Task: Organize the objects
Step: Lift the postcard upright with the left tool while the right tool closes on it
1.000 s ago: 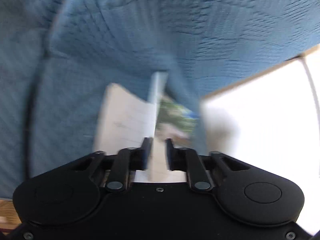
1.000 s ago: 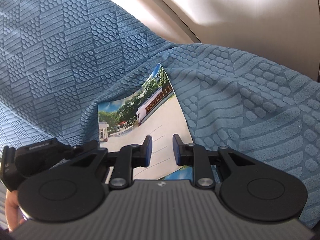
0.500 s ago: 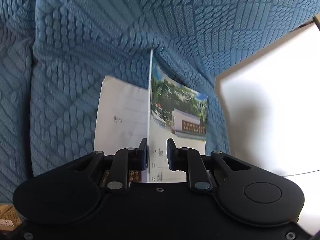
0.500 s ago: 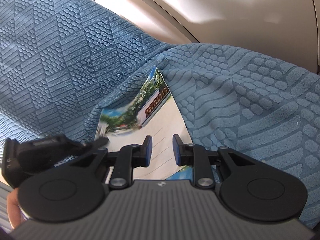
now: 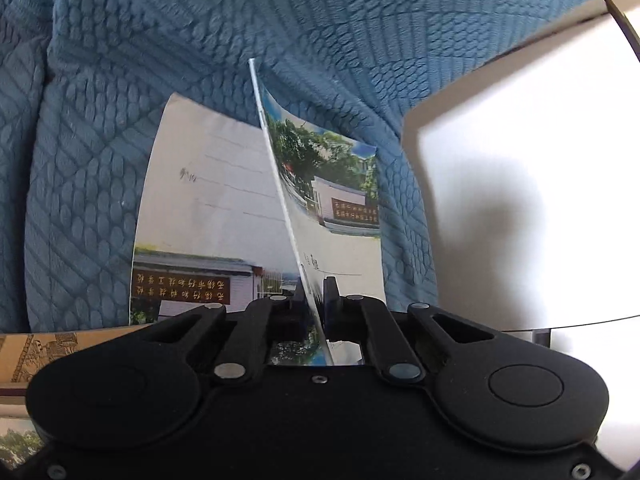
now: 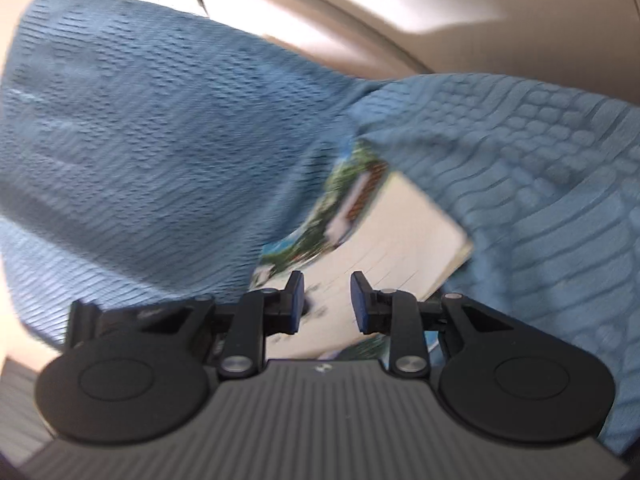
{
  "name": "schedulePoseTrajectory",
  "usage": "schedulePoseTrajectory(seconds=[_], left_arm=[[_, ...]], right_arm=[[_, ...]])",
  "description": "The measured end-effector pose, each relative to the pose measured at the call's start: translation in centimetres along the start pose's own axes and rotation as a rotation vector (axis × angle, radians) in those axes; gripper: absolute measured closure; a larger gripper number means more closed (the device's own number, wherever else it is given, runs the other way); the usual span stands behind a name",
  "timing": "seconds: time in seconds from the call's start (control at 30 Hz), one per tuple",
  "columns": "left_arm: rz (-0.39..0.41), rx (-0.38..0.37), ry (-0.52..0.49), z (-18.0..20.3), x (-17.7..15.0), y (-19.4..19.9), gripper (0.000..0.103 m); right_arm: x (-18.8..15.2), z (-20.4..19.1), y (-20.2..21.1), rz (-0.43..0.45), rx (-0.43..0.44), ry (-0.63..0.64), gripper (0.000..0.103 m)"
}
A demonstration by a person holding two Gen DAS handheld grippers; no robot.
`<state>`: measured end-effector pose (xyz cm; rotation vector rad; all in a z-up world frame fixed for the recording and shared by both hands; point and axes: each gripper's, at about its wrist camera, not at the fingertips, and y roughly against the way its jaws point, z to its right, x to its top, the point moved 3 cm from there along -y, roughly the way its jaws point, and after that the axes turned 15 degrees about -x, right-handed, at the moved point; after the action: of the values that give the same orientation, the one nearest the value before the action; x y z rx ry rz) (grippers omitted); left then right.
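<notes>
Between closed left gripper (image 5: 316, 300), booklet cover (image 5: 332, 200), now pinched

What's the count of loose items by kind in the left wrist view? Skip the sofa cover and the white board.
Photo-cover booklets: 2, the flat booklet and the upright booklet pinched edge-on in the left claw
Tan illustrated strip: 1
Total: 3
Not counted: the photo sliver at bottom left, too little showing to tell.
</notes>
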<state>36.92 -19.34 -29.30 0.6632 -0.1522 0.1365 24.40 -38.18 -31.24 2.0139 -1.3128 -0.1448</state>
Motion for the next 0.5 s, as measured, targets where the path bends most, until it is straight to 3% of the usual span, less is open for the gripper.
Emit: schedulePoseTrajectory(seconds=[0.03,0.13,0.17,0.23,0.37,0.5], left_arm=[[0.007,0.006,-0.011,0.4,0.0,0.1,0.099],[0.022,-0.005,-0.008,1.2,0.0,0.7,0.100],[0.027,-0.007,-0.006,1.3,0.0,1.0,0.100],[0.037,-0.014,-0.003,1.7,-0.1,1.4,0.100],[0.050,-0.023,0.003,2.2,-0.1,1.6,0.101],[0.059,-0.036,0.024,2.3,-0.2,1.7,0.101]], right_arm=[[-0.2,-0.1,0.4,-0.007,0.032,-0.015,0.073],[-0.8,0.3,1.1,-0.044,0.133,-0.098,0.045],[-1.1,0.4,1.3,-0.067,0.156,-0.123,0.043],[-1.7,0.6,1.2,-0.110,0.203,-0.159,0.042],[-2.1,1.2,-0.3,-0.168,0.212,-0.239,0.042],[-1.4,1.7,-1.0,-0.134,0.183,-0.277,0.041]])
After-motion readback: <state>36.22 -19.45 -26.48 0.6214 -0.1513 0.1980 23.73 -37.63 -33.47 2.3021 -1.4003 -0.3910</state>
